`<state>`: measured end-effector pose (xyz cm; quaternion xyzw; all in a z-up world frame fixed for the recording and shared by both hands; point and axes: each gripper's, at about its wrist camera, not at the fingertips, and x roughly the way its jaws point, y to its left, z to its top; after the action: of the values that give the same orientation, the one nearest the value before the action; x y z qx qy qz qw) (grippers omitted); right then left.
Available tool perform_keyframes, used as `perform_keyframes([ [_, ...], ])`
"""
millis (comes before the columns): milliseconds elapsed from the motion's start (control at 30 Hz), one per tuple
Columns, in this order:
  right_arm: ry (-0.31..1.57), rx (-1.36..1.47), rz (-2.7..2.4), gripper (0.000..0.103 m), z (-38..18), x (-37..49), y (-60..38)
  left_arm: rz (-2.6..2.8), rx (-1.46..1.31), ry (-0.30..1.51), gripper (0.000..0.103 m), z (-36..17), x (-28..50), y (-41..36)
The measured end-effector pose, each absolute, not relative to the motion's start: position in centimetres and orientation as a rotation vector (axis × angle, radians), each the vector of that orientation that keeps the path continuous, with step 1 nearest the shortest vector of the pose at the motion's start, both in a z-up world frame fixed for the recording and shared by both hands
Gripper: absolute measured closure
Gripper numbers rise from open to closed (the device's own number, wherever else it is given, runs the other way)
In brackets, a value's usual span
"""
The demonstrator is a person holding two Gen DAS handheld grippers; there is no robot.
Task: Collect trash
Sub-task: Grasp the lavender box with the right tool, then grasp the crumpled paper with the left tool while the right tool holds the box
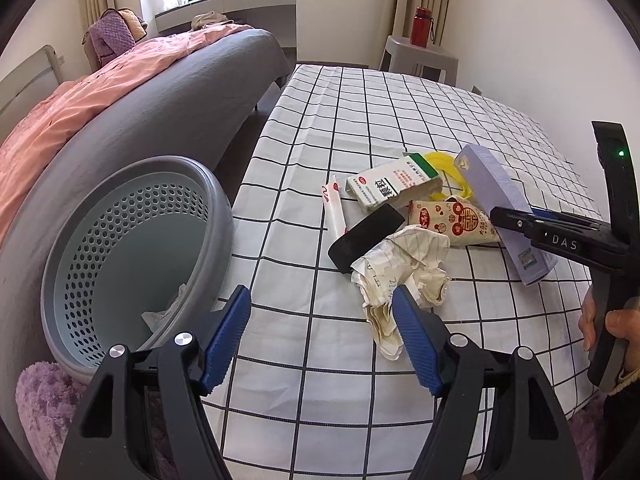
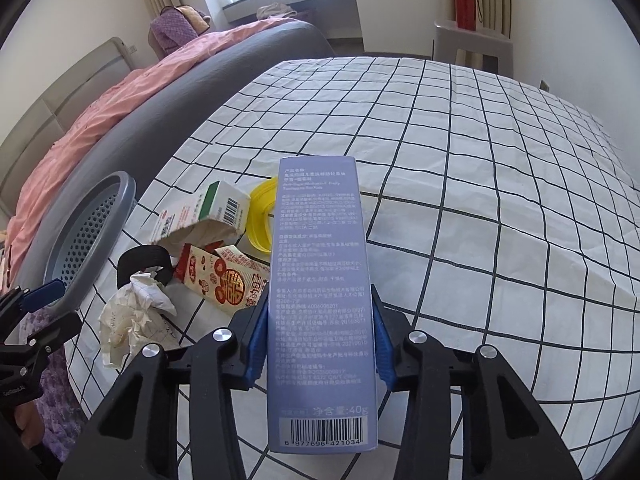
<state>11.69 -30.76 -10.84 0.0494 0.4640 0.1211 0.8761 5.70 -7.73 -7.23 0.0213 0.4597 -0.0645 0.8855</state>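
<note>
A heap of trash lies on the checked tablecloth [image 1: 360, 120]. It holds crumpled paper [image 1: 408, 264] [image 2: 132, 312], a white and green carton [image 1: 394, 186] [image 2: 212, 216], a red-patterned packet [image 1: 452, 220] [image 2: 228, 280], a black pad [image 1: 364, 236], a yellow plastic piece [image 1: 444, 164] and a thin white wrapper [image 1: 334, 208]. My right gripper [image 2: 320, 300] [image 1: 516, 222] is shut on a long lilac box [image 2: 320, 240] [image 1: 492, 184], pads pressed on its two sides. My left gripper [image 1: 320, 300] stands open at the table's near edge, its right finger [image 1: 416, 336] beside the crumpled paper.
A grey perforated bin [image 1: 132, 248] [image 2: 88, 224] with some paper at its bottom stands left of the table, against a grey bed [image 1: 160, 112] with a pink cover. A stool [image 1: 420, 56] carrying a red bottle [image 1: 422, 26] is behind the table. Purple fluffy rug [image 1: 44, 400] lies below.
</note>
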Motion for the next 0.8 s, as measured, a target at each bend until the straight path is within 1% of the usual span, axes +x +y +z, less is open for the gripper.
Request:
perform_keyframes([
  [467, 0.910, 0.161, 0.147, 0.060, -9.7, 7.9, -32.0, -0.202, 0.028, 0.968, 0.033, -6.8, 4.9, -9.1],
  [800, 0.883, 0.225, 0.125, 0.060, -9.5, 6.1, -33.5, -0.255, 0.003, 1.035, 0.033, -8.0, 7.2, -11.9],
])
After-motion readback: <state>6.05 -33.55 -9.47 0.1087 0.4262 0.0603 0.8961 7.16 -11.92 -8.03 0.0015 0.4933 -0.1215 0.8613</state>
